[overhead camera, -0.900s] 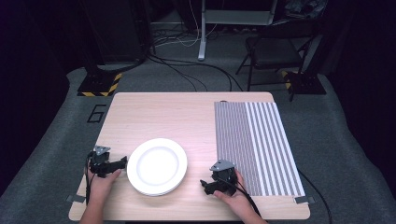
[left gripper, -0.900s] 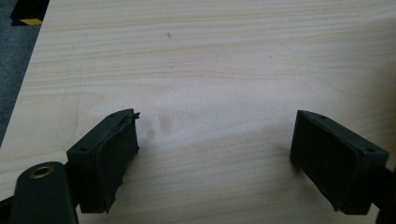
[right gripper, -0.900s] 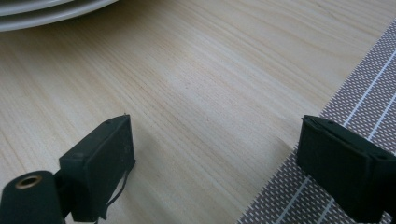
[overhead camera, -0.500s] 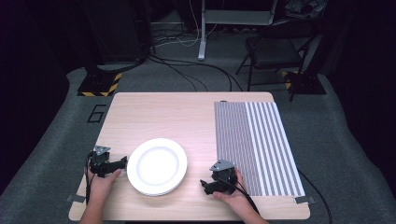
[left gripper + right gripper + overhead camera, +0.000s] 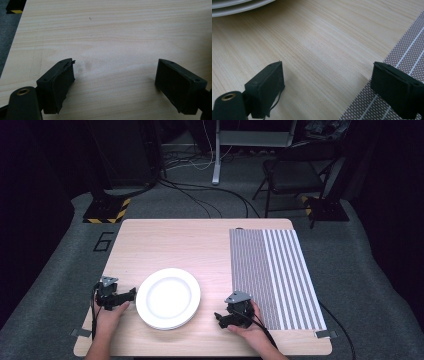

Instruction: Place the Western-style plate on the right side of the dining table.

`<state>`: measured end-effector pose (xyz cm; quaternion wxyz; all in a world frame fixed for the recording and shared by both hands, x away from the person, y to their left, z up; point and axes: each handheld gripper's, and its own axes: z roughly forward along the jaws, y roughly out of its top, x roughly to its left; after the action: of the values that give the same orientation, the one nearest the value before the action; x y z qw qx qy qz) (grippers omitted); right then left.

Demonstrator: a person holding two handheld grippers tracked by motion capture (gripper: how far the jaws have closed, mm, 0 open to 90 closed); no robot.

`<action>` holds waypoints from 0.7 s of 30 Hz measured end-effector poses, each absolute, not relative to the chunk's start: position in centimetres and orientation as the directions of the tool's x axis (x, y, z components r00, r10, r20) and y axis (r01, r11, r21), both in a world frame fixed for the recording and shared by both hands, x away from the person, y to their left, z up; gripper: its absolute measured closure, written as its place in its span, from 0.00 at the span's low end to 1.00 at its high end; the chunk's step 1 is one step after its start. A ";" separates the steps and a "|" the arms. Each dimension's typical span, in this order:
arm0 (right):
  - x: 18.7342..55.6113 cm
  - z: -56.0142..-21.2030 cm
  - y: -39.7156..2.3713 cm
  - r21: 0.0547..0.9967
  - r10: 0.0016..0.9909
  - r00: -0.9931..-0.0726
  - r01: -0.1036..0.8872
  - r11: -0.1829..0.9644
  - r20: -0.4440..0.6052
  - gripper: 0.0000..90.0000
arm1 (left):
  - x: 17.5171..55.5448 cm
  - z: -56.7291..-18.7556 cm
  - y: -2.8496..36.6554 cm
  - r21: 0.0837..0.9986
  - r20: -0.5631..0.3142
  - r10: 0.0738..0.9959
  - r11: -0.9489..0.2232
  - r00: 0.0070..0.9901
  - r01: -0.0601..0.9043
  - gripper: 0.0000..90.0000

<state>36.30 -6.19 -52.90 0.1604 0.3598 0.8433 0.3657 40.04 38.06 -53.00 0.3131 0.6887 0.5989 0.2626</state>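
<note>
Apparently nothing has shifted: we keep both the left gripper and right gripper wide open and empty, flanking the untouched white plate at lower centre.

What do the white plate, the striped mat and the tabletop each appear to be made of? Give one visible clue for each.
White plate: probably glazed ceramic, smooth and glossy, though it could be melamine.
Striped mat: seemingly woven vinyl or fabric; a fine mesh texture shows in the right gripper view.
Tabletop: pale wood or wood-look laminate, matte, with visible grain lines.
</note>
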 end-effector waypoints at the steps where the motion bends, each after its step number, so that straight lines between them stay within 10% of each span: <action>1: 36.3 -52.9 -6.2 0.732 0.727 -0.686 0.493 0.470 -0.005 0.13 | 40.0 -53.0 38.0 0.746 -0.013 0.990 -0.082 0.137 0.661 0.18; 21: 36.0 -51.8 -7.1 0.752 0.783 -0.620 0.542 0.376 0.055 0.36 | 39.6 -51.7 37.5 0.729 -0.045 0.994 -0.039 0.104 0.684 0.49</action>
<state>35.98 -7.05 -51.81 0.1572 0.4065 0.8144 0.3832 39.56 37.46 -51.67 0.3091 0.6757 0.6206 0.2506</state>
